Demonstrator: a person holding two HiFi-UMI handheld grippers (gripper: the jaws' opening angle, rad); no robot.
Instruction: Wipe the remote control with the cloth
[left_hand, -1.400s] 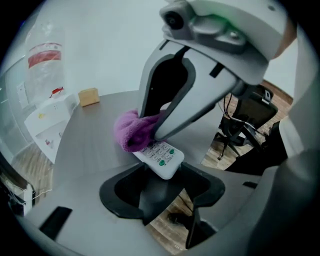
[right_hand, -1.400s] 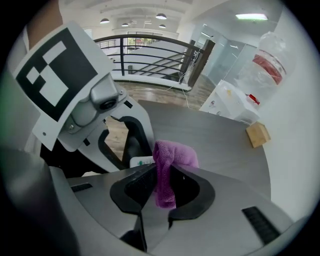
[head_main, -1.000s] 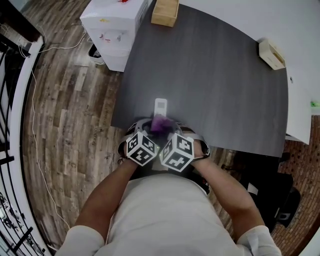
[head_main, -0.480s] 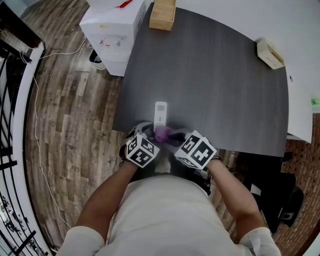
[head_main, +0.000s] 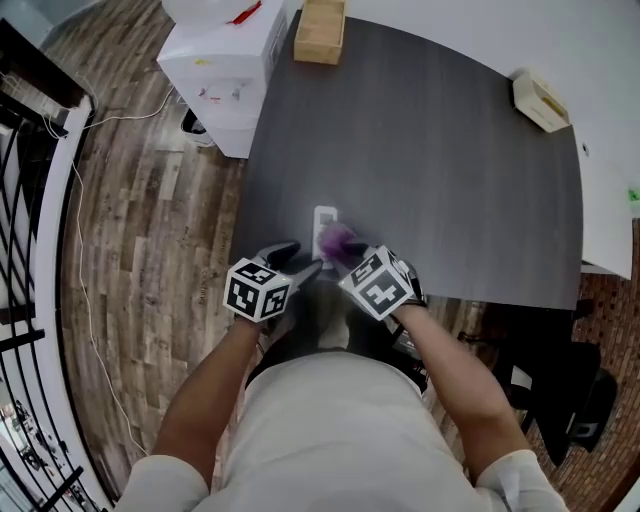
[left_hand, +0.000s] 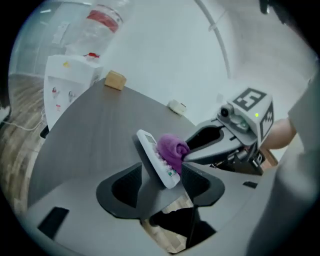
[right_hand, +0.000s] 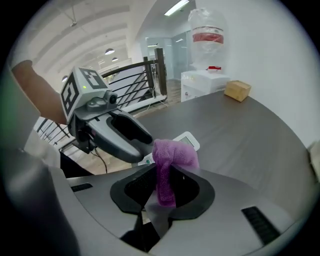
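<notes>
swung apart since a second ago: my left hand-held gripper pinching the remote control tilted over the surface edge, my right hand-held gripper pinching the cloth onto it; i'd stroke lengthwise, lightly.

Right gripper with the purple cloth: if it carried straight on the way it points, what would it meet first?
The slim white remote control, held by the left gripper. The bunched purple cloth in the right gripper seems to be touching it, though depth is unclear.
</notes>
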